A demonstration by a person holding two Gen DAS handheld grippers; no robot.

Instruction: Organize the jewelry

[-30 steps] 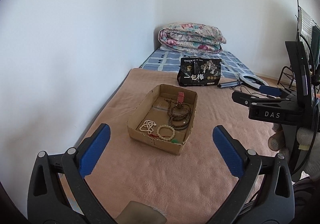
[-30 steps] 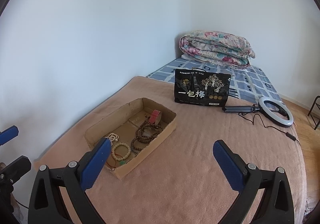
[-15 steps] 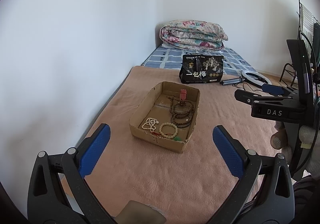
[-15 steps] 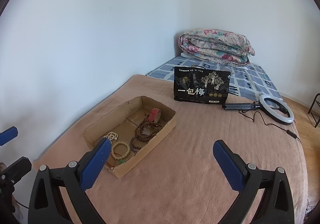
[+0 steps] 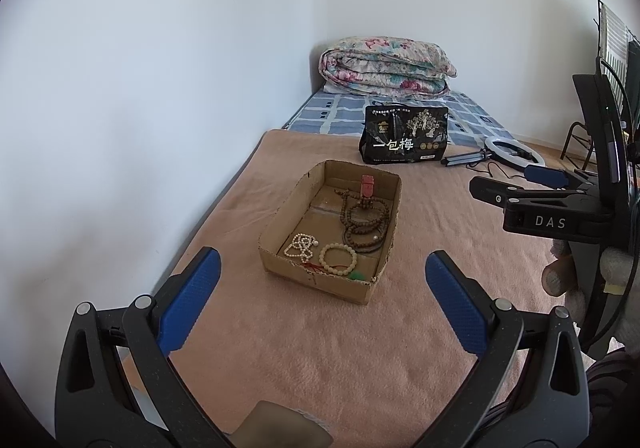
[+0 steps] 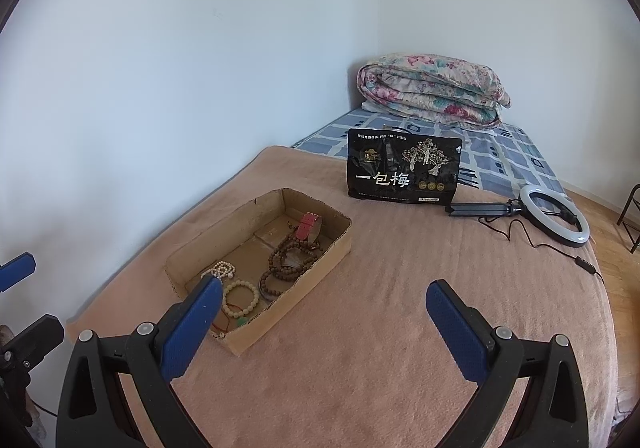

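My left tongs (image 5: 322, 290) gaping wide, nothing gripped, hanging short of cardboard box (image 5: 280, 246) on pink blanket (image 5: 340, 360). Right tongs (image 6: 323, 322) equally wide, empty, beside box's right wall. Inside box: cream bead bracelet (image 5: 338, 258) and pearl strand (image 5: 301, 245) at near end, brown bead necklace (image 5: 366, 221) and red watch (image 5: 367, 186) at far end. Black bag (image 6: 404, 171) stands beyond box.

"一包梅" on black bag (image 6: 404, 171); "DAS" on right gripper (image 5: 538, 183)
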